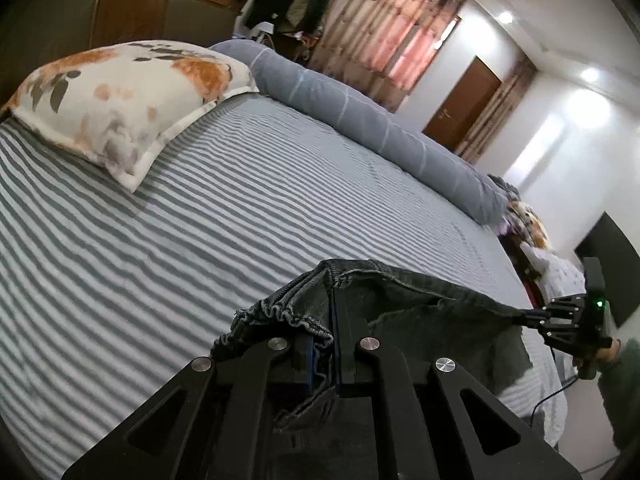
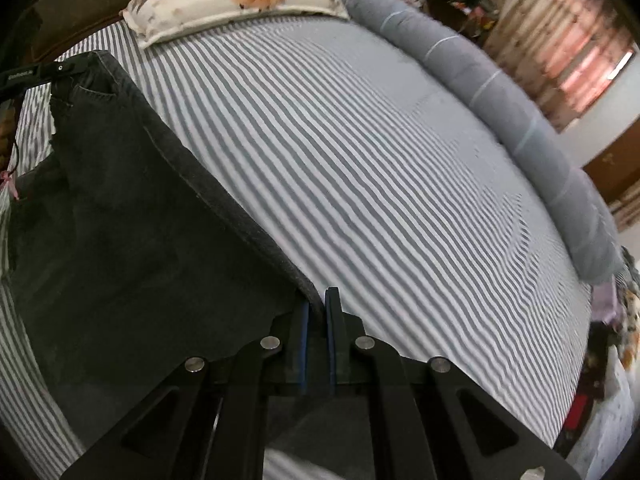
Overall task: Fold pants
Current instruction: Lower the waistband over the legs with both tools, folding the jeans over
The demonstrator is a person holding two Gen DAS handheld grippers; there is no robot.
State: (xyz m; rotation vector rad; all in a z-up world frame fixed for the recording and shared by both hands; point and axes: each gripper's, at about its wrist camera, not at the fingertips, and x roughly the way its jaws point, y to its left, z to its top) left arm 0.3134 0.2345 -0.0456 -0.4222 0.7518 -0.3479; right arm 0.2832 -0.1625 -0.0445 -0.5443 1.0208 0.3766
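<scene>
Fold barely begun: left tongs (image 1: 333, 322) clamped on pants (image 1: 400, 300) waistband, right tongs (image 2: 316, 308) clamped on far edge at three o'clock; cloth hung above bed (image 1: 200, 208).

Both handheld tools are matte black. The left gripper (image 1: 333, 320) shows flat linkage bars with triangular cut-outs, joined by round silver pivot pins, and its fingers (image 1: 348, 344) carry blue pads. The right gripper (image 2: 317, 312) has the same black bars, silver pins and blue pads (its near view is slightly blurred). Seen from the left wrist, the right tool has a boxy black upper housing with a small green light, and a thin black cable hangs below it. The person's sleeve (image 1: 624, 392) is dull green.
</scene>
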